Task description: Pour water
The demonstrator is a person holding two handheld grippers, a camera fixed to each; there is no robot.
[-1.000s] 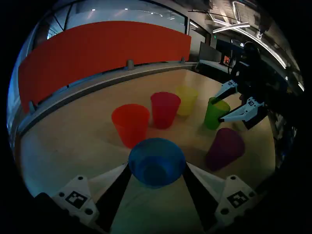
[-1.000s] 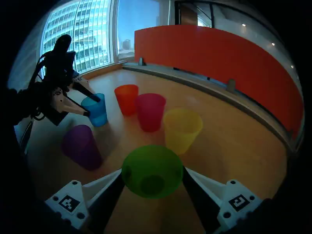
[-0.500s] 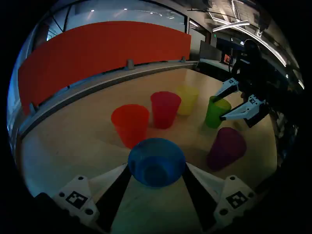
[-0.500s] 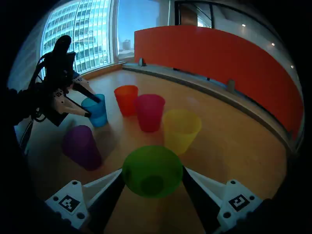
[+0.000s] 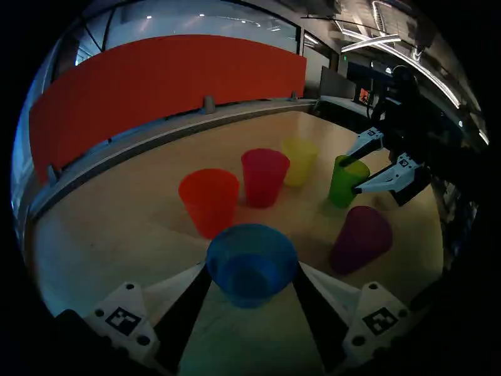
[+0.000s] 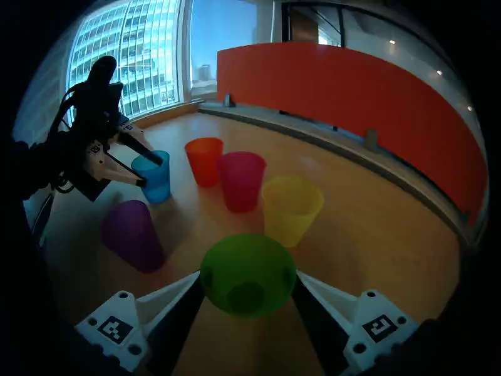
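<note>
My left gripper (image 5: 250, 276) is shut on a blue cup (image 5: 252, 250), upright and close to the camera. My right gripper (image 6: 248, 279) is shut on a green cup (image 6: 248, 294), also upright. Across the table, the left gripper view has the right gripper (image 5: 349, 176) clamped on the green cup (image 5: 341, 188). The right gripper view has the left gripper (image 6: 151, 172) clamped on the blue cup (image 6: 156, 185). Whether either cup holds water I cannot tell.
On the wooden table (image 5: 125, 219) stand an orange cup (image 5: 210, 200), a magenta cup (image 5: 265, 175) and a yellow cup (image 5: 299, 160) in a row. A purple cup (image 5: 362, 238) sits upside down near the front. An orange partition (image 5: 156, 81) lines the far edge.
Both held cups sit slightly lower in their own views than a second ago. The other cups have not moved.
</note>
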